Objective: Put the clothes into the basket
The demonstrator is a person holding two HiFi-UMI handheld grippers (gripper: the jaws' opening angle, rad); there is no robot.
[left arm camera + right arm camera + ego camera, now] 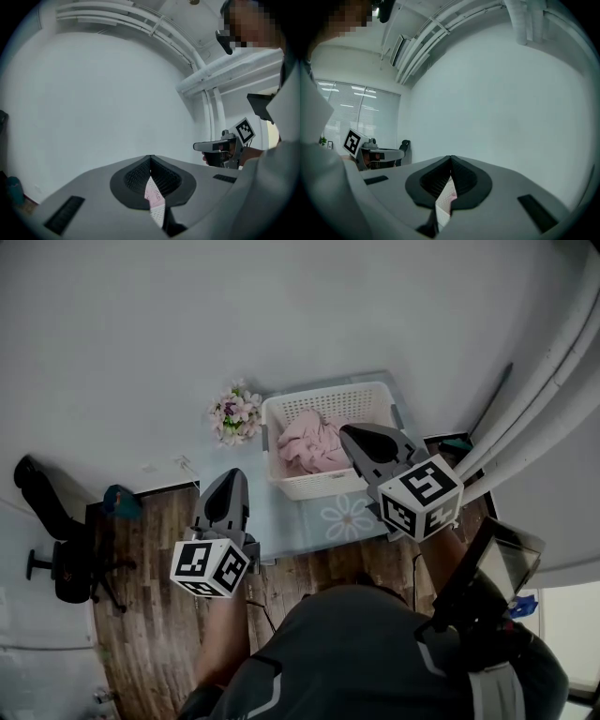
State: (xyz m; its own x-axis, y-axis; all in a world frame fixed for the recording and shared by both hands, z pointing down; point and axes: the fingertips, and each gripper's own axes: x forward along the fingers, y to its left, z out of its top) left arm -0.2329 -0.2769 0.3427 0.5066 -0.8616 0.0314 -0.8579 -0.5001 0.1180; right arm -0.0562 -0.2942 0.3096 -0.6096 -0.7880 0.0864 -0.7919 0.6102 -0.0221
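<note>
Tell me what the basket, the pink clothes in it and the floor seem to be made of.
Basket: probably white plastic with a matte finish, since its walls show a regular perforated pattern. Pink clothes: soft fabric, lying in crumpled folds; the fibre can't be told. Floor: wood or wood-look planks, with brown grain and board seams.

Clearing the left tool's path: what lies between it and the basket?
Only bare tabletop, in the head view, between the left tool and the basket; the flowers stand farther back, off that line.

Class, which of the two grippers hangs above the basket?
The right gripper: it overlaps the basket; the left gripper sits beside it, over the table.
</note>
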